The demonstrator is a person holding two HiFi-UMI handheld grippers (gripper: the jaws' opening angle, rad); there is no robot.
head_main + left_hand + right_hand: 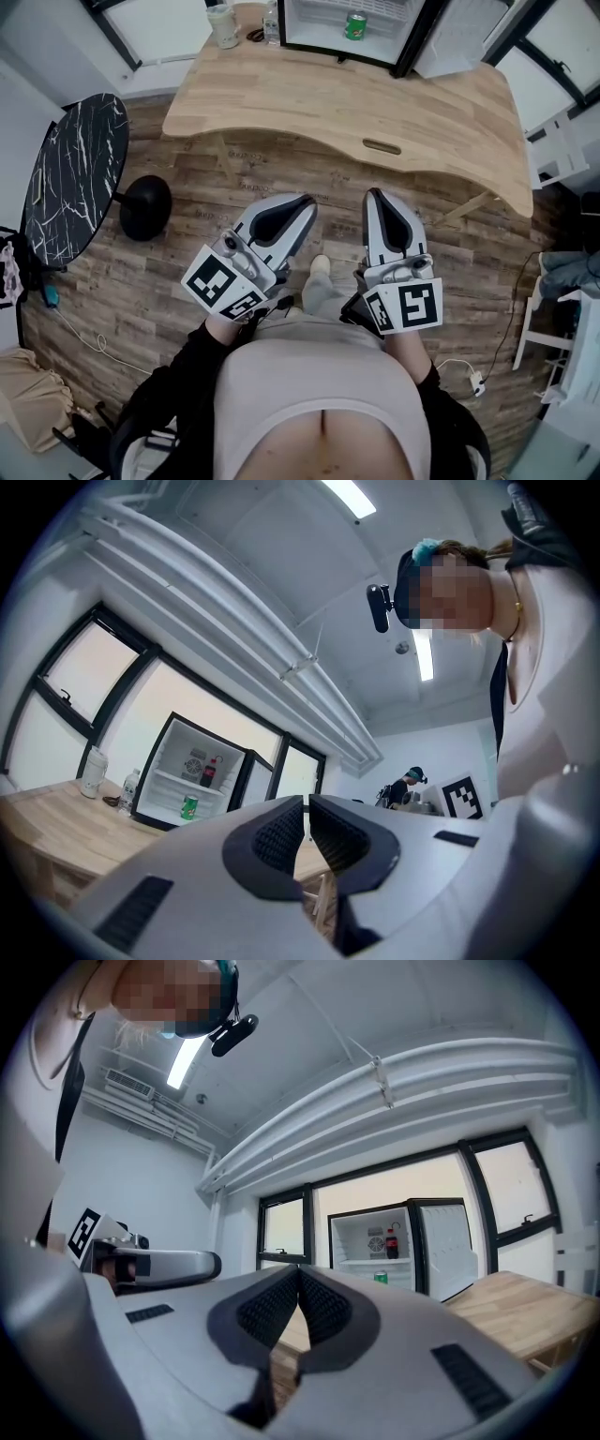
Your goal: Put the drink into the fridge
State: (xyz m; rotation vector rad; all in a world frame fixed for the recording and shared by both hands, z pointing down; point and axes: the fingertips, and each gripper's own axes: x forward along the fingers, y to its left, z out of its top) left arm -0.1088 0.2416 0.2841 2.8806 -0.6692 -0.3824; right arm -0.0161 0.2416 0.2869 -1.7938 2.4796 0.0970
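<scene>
Both empty: left gripper point(305, 201) and right gripper point(375, 195) each have jaws pressed together on nothing, well short of the fridge point(314, 26), which stands open at the far edge of the table point(375, 103). A green can point(355, 25) already sits on the fridge's lower shelf, a cola bottle point(217, 772) on the shelf above, and a water bottle point(271, 21) stands just outside the fridge's left wall. My read: either that can was the job, or this is the approach for the water bottle, in which case close in on the fridge, spread one gripper's jaws and take the bottle upright.
</scene>
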